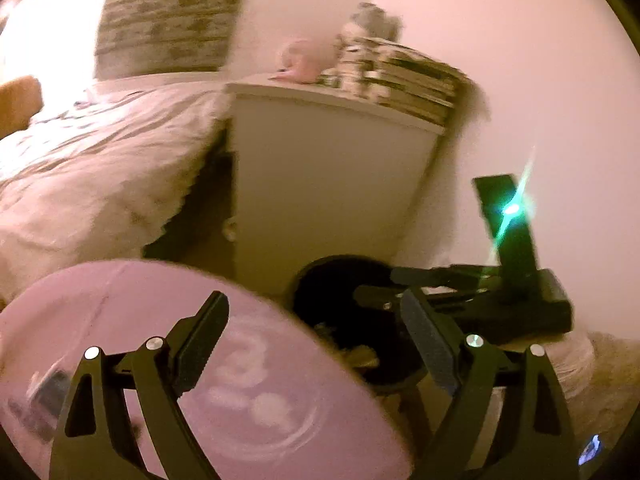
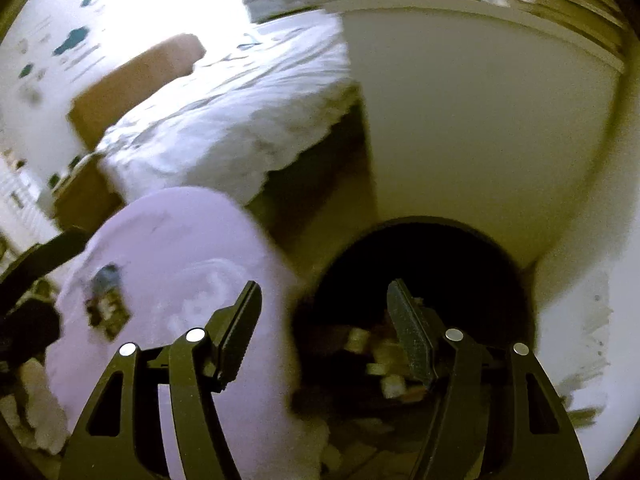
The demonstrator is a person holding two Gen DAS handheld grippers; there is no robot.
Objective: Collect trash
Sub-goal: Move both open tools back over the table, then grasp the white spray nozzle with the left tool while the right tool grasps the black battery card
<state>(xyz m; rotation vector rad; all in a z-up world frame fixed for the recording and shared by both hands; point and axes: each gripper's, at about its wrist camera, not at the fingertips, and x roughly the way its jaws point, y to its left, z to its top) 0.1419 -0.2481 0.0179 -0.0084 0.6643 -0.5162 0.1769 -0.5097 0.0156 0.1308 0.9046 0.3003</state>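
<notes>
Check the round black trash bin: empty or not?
Not empty. The round black trash bin holds pale scraps at the bottom, seen between the open right gripper fingers.

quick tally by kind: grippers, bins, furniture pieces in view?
Hand-held grippers: 2, left hand-held gripper and right hand-held gripper, both open and empty
Bins: 1, black bin with scraps inside
Furniture: 3, bed, white cabinet, round pink table
Total: 6
</notes>
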